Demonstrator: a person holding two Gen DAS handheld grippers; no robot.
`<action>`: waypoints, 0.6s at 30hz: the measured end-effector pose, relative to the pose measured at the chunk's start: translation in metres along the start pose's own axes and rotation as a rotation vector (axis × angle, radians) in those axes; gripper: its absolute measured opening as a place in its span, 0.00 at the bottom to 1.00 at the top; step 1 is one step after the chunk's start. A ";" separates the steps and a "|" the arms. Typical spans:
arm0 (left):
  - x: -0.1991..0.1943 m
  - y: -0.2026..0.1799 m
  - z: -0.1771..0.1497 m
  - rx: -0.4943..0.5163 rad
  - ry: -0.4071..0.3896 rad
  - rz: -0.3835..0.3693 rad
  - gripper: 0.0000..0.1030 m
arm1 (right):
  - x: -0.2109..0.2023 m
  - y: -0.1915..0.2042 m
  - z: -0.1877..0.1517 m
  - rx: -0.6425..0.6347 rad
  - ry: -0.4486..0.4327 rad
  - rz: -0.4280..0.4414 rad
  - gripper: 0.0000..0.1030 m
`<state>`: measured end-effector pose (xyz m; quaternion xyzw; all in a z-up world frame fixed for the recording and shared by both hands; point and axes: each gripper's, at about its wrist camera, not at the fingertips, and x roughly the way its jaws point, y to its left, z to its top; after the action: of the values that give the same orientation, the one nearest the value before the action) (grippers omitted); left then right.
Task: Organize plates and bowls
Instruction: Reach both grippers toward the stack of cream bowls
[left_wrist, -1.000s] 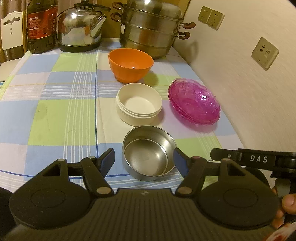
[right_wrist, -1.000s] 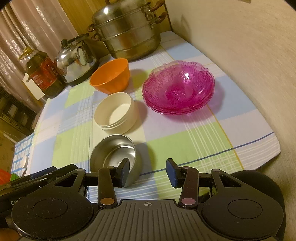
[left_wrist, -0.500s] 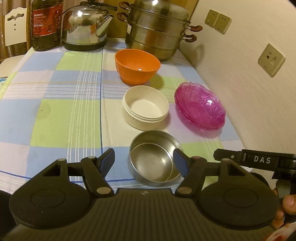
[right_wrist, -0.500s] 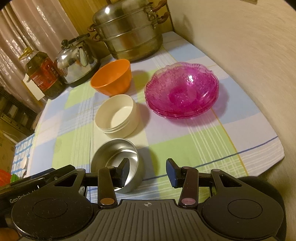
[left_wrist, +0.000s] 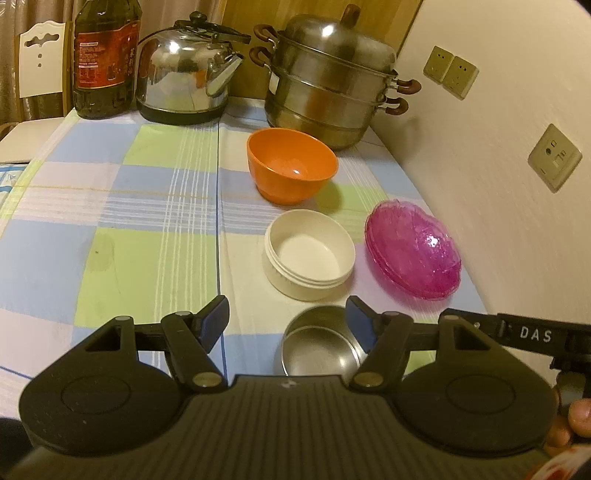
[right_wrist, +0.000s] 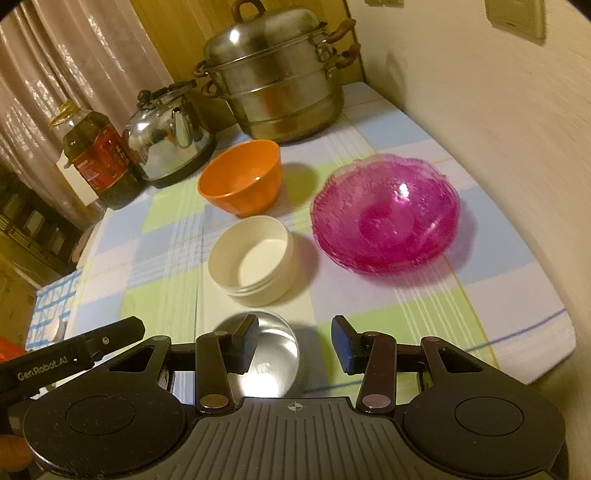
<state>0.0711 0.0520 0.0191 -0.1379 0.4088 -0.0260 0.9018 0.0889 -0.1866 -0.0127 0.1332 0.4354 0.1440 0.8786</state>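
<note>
An orange bowl, a cream bowl and a steel bowl stand in a row on the checked tablecloth. Stacked pink glass plates lie to their right by the wall. My left gripper is open and empty, above and just left of the steel bowl. My right gripper is open and empty, its left finger over the steel bowl.
A steel steamer pot, a kettle and an oil bottle stand at the back. The wall runs along the right side. The table edge is near right.
Both grippers have drawn back and up, so the bowls sit lower and farther in view. The steel bowl is now partly under the gripper bodies. Nothing on the table moved.
</note>
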 end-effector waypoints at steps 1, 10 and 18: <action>0.002 0.001 0.002 0.001 0.000 0.000 0.64 | 0.003 0.001 0.003 0.003 -0.001 0.003 0.43; 0.042 0.019 0.021 -0.021 0.030 -0.003 0.64 | 0.043 0.001 0.026 0.032 0.004 0.031 0.43; 0.091 0.033 0.038 -0.031 0.066 -0.009 0.57 | 0.092 0.001 0.039 0.050 0.041 0.026 0.43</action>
<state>0.1579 0.0780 -0.0328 -0.1525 0.4382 -0.0284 0.8854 0.1736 -0.1561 -0.0564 0.1578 0.4552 0.1472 0.8639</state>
